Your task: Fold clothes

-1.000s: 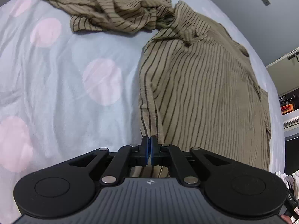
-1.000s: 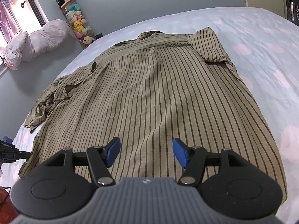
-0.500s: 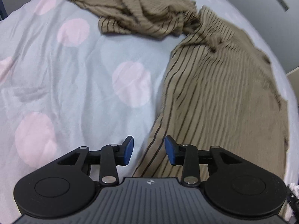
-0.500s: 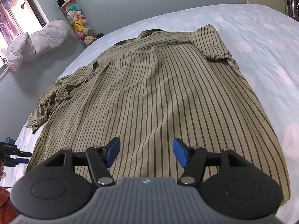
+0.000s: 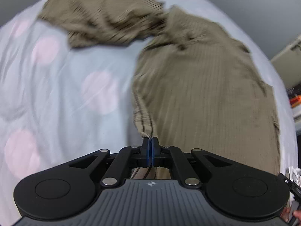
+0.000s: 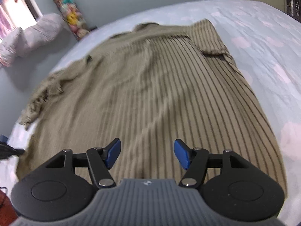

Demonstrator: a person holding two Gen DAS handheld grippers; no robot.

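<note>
Left wrist view: olive striped shirt (image 5: pixel 207 94) is lying spread on a pale blue bedsheet (image 5: pixel 65 94) w/ pink dots; pic is smearing w/ motion blur.
Left gripper (image 5: pixel 150 146): jaws are pressing fully together, blue pads meeting on the shirt's bottom-left corner; a strip of hem is showing behind the pads, so fabric is being pinched.
Pinched edge: side seam is running up and away from the pads as a raised, rolled ridge, lifting off the sheet near the claw.
Sleeve (image 5: pixel 105 18): is bunching in a crumpled heap at the far left, attached at the shoulder, lying crosswise to the body.
Right wrist view: same shirt (image 6: pixel 160 94) is filling the mid of the bed (image 6: pixel 272 47), back side up; can't tell more of the front.
Long axis: is running straight away from the cam, hem nearest, collar (image 6: pixel 148 26) pointing at the far wall; stripes are running along that axis.
Right gripper (image 6: pixel 146 153): jaws are standing wide apart, blue pads hovering over the hem w/ nothing between them; contact w/ cloth can't be told.
Right sleeve (image 6: pixel 216 43): is lying folded in beside the body's right edge.
Bkgd: a pink pillow (image 6: pixel 32 35) and a tube of plush toys (image 6: pixel 69 13) are sitting by the wall at far left.
</note>
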